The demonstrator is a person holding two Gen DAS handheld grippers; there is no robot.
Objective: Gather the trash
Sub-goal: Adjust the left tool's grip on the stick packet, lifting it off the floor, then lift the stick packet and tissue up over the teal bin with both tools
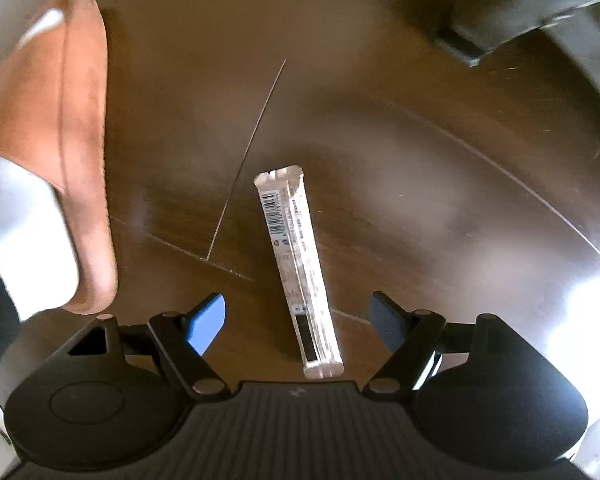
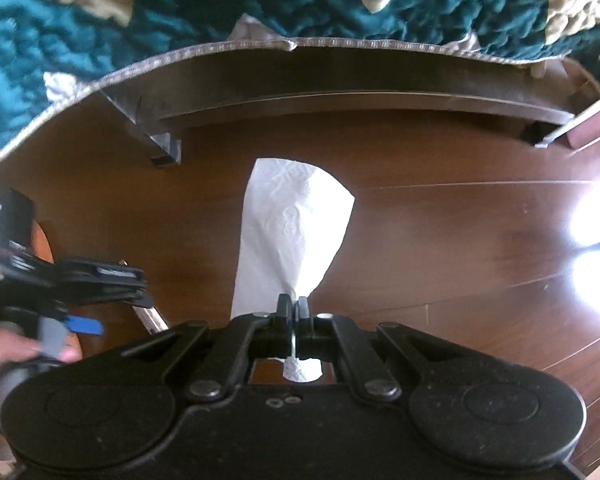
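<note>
Left wrist view: the left tongs [image 1: 298, 322] point down at a dark wooden floor [image 1: 400, 128] with the jaws spread wide and nothing clamped. A long, narrow clear wrapper [image 1: 296, 268] with a barcode lies flat on the floor, its near end between the two blue pads [image 1: 206, 324], touching neither. An orange slipper [image 1: 66, 132] lies to the left, apart from the wrapper. Right wrist view: the right tongs [image 2: 293, 306] are fully closed, pinching one end of a white paper napkin [image 2: 290, 224], which hangs clear above the floor. A teal and cream quilt [image 2: 260, 0] drapes over a bed frame [image 2: 340, 98] beyond.
</note>
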